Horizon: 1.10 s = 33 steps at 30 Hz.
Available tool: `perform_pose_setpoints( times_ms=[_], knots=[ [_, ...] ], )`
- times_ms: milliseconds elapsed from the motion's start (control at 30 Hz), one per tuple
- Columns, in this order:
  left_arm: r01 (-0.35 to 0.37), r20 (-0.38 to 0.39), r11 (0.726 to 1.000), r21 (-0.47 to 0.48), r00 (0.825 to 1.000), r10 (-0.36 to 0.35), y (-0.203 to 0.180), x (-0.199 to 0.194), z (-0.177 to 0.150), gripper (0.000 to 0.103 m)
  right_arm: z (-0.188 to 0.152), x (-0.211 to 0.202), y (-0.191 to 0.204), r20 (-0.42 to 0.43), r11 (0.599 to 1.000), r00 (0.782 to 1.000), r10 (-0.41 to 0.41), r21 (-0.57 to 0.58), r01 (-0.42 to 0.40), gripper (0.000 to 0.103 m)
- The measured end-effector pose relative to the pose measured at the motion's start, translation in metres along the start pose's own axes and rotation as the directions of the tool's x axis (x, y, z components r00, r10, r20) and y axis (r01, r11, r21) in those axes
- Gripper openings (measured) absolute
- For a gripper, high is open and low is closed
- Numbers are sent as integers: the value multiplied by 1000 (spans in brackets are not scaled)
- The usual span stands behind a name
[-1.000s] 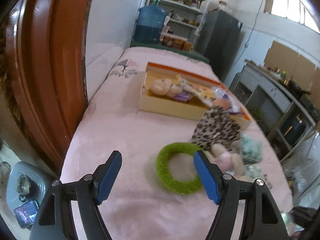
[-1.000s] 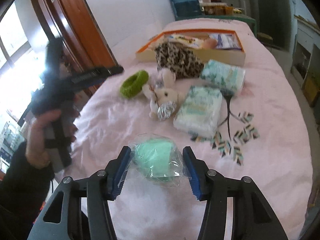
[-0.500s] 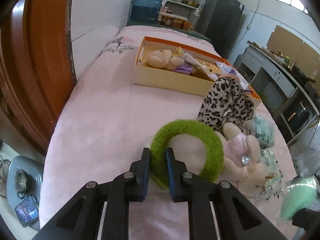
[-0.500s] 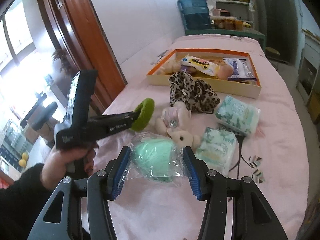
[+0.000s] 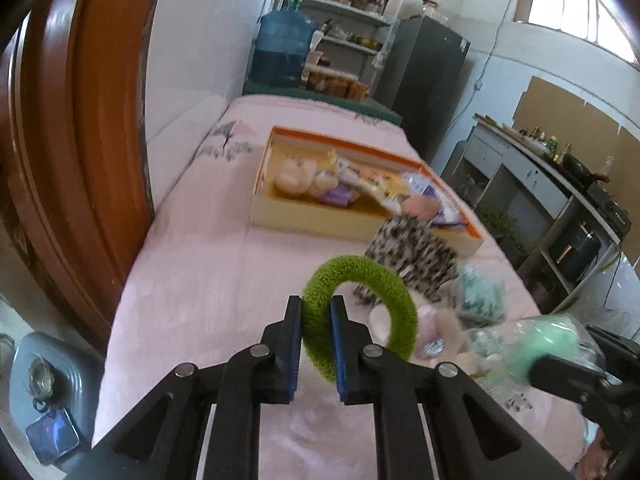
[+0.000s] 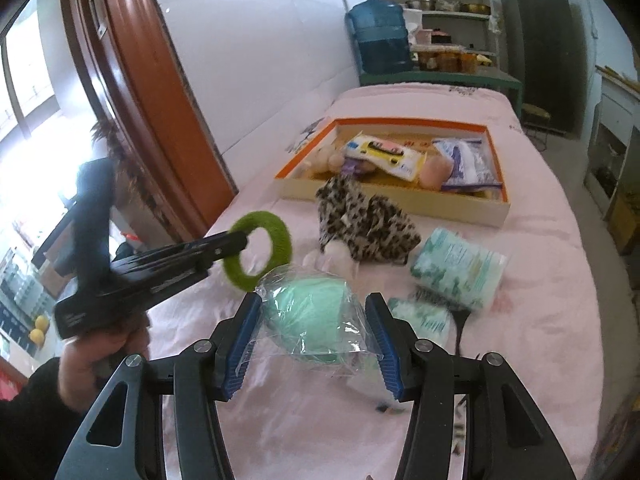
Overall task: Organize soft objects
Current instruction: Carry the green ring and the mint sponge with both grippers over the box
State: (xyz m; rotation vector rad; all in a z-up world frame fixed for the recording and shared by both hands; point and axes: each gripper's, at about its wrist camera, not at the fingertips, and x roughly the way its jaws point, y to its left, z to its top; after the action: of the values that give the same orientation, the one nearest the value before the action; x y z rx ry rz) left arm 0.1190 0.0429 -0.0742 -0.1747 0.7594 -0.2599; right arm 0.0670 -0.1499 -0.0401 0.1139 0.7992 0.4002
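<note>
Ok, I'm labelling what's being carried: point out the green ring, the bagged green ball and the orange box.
green ring (image 5: 394, 284): left wrist view, fuzzy upper arc.
bagged green ball (image 6: 308, 312): right wrist view, ball's middle.
orange box (image 6: 404, 121): right wrist view, far rim.

Layout as seen from the right wrist view:

- Open box (image 6: 396, 196) lying on the bed cover (image 6: 540, 248) at 12 o'clock, far end.
- Inside the box: plush toy (image 6: 330, 156) at 9 o'clock, flat packets (image 6: 386, 156) across the middle, bagged item (image 6: 466, 160) at 3 o'clock.
- Patterned cloth (image 6: 364, 220) just before the box's near wall, touching it.
- Tissue pack (image 6: 460, 268) at 3 o'clock of the cloth; second pack (image 6: 420, 316) before it, at 6 o'clock.
- Plush animal (image 6: 336, 256) at 6 o'clock of the cloth, partly under it.
- Ring (image 6: 258, 256) raised above the cover at 9 o'clock of the cloth.
- Bagged ball (image 6: 312, 320) nearest, raised, at 6 o'clock of the plush animal.
</note>
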Motion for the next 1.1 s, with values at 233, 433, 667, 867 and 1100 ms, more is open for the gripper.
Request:
perform_pose_setpoints(
  times_ms=[233,433,667,867,1100],
  knots=[
    [35,64,999,25,997,-37,-12,-16,28,14,27,-2,-11,46,999,998,-37,-10,38,55],
    [50,104,998,46,993,-54,-20,-18,57,14,58,3,-20,83,998,995,-64,-23,66,55],
    [42,128,998,57,991,-49,-23,-6,84,14,93,14,-31,115,994,989,-95,-35,100,55],
    [25,132,998,59,991,-32,-22,15,111,14,125,36,-50,122,992,984,-126,-18,129,55],
    [1,126,998,65,992,-9,-19,49,144,14,152,63,-72,119,989,982,-144,7,145,55]
  ],
)
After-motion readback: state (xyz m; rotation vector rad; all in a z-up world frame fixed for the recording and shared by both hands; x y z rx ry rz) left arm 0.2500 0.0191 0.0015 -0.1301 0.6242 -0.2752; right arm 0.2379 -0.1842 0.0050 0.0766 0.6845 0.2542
